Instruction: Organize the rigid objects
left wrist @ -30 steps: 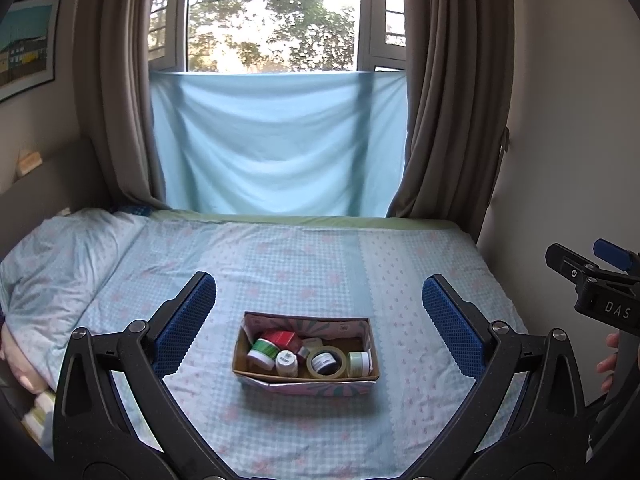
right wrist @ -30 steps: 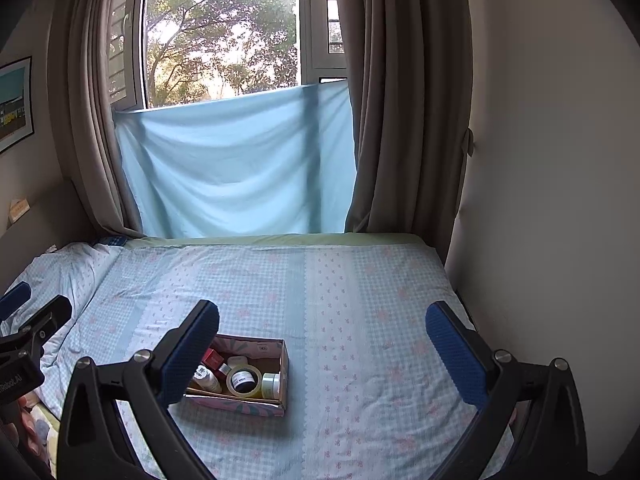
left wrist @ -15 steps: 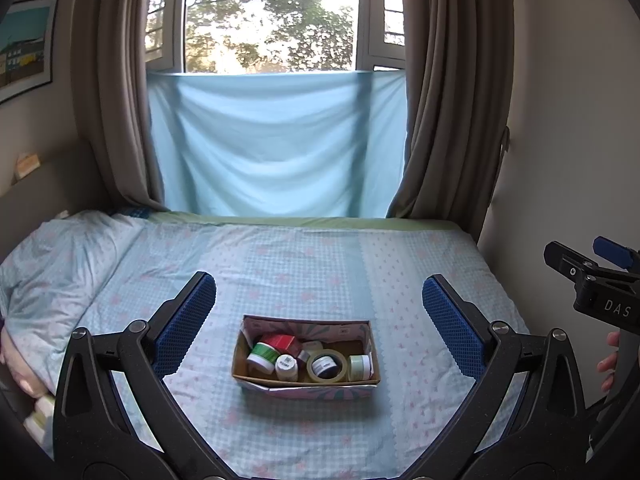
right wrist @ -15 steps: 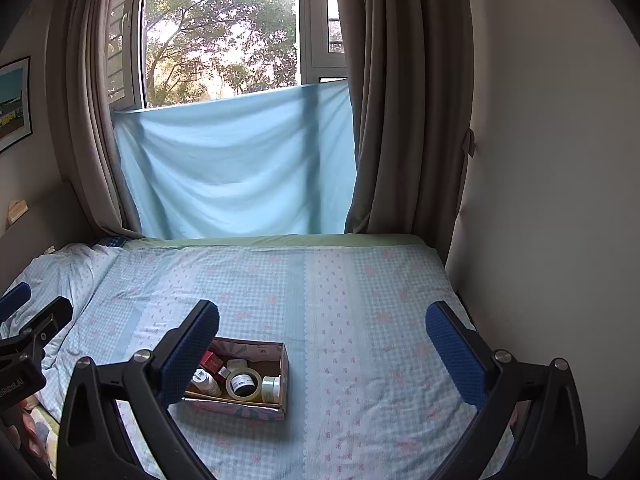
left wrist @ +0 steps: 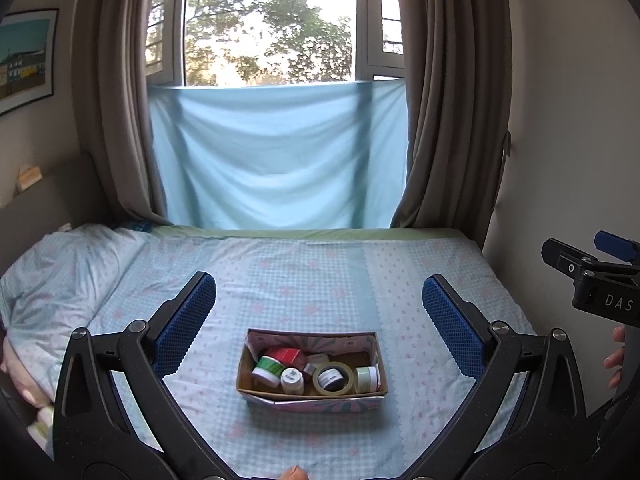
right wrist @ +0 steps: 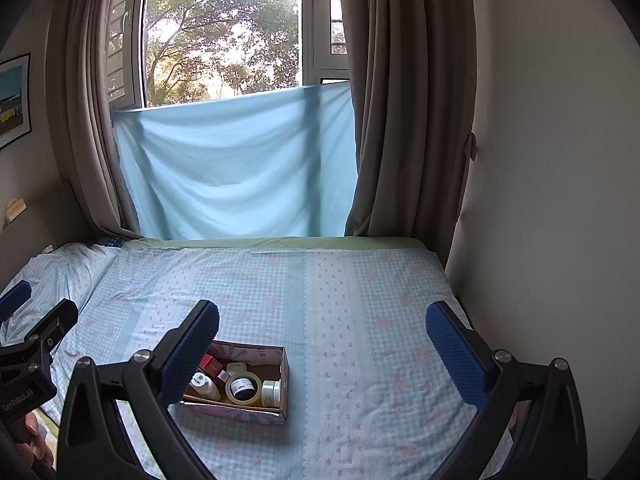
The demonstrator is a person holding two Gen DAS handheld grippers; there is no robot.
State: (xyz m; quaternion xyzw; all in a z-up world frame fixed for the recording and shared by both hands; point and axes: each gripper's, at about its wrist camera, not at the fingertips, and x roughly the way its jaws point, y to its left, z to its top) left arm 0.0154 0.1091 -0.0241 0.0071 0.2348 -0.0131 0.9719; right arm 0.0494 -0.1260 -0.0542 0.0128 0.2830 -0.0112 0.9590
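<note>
Since every small jar sits inside the box (left wrist: 312, 372) at 6 o'clock on the bed (left wrist: 320, 280), little looks left; both claws, left claw (left wrist: 316, 324) and right claw (right wrist: 322, 344), gape apart, empty.

Left tool (left wrist: 316, 320) edged slightly nearer the box (left wrist: 312, 394), right tool (right wrist: 320, 344) steady

Daylight came through the window (left wrist: 272, 24), where the sky was blown out to white glare above the blue cloth (left wrist: 276, 156). The bed (right wrist: 360, 320) was softly and evenly lit, with faint shadows. Fisheye distortion bowed the curtains (right wrist: 404, 100), and both pictures' corners were vignetted black.
</note>
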